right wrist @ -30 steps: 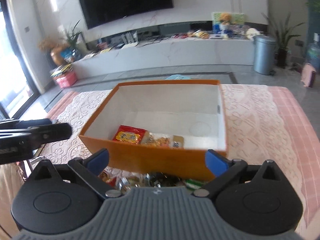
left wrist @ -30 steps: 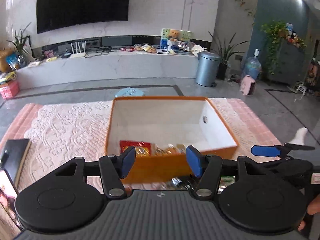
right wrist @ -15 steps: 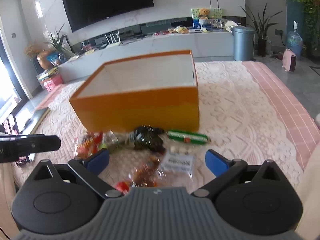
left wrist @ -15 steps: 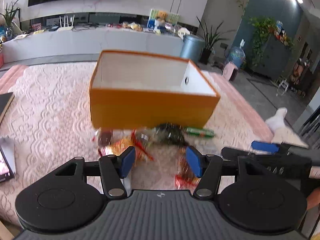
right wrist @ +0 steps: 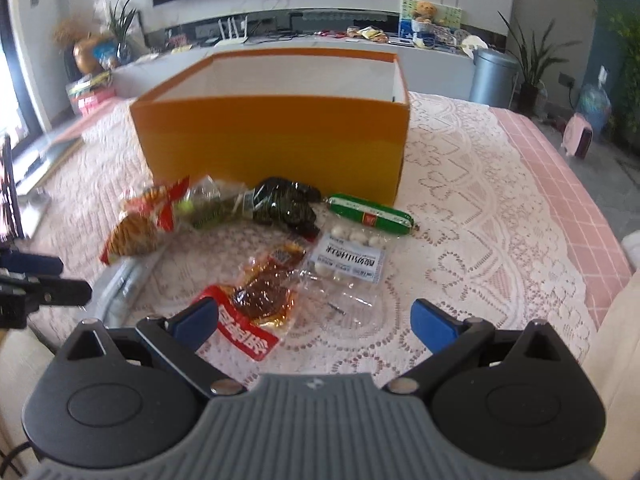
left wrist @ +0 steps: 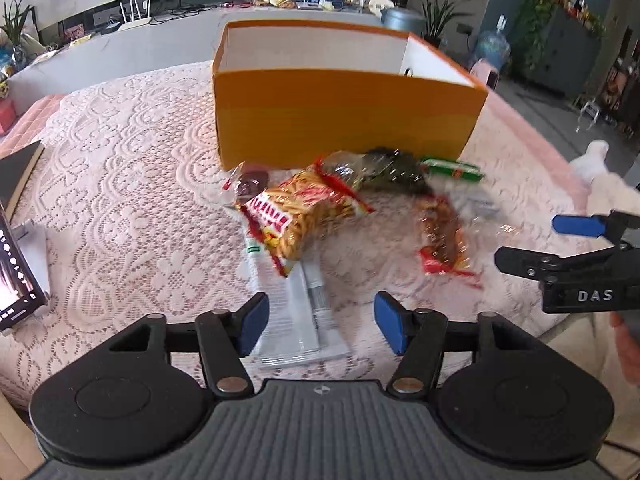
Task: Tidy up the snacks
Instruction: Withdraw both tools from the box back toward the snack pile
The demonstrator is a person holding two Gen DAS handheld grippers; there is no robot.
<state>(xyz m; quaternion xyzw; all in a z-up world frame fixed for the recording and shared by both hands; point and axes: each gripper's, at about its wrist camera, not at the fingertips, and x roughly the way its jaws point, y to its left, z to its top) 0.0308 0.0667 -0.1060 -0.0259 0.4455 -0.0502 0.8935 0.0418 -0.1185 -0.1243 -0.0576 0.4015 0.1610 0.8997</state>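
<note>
Left gripper (left wrist: 321, 326): black linkage arms with silver pivot screws, blue pads on the jaws, two round black discs flanking a grey ribbed housing bearing a small round emblem. Right gripper (right wrist: 314, 320): identical build, same blue pads, grey ribbed centre, black discs. From the left wrist view, its side carries white raised lettering "DAS" on a black block with small screws.

The box (right wrist: 272, 140) is orange outside and white inside. It stands on a pale pink lace cloth (right wrist: 472, 216) with a flower pattern, over pink checks. In front of the box lie a green sausage (right wrist: 370, 216) with a red label, a dark green packet (right wrist: 286, 204), and a red-and-yellow bag (left wrist: 304, 208). Both grippers' pads (right wrist: 434, 326) are blue.
</note>
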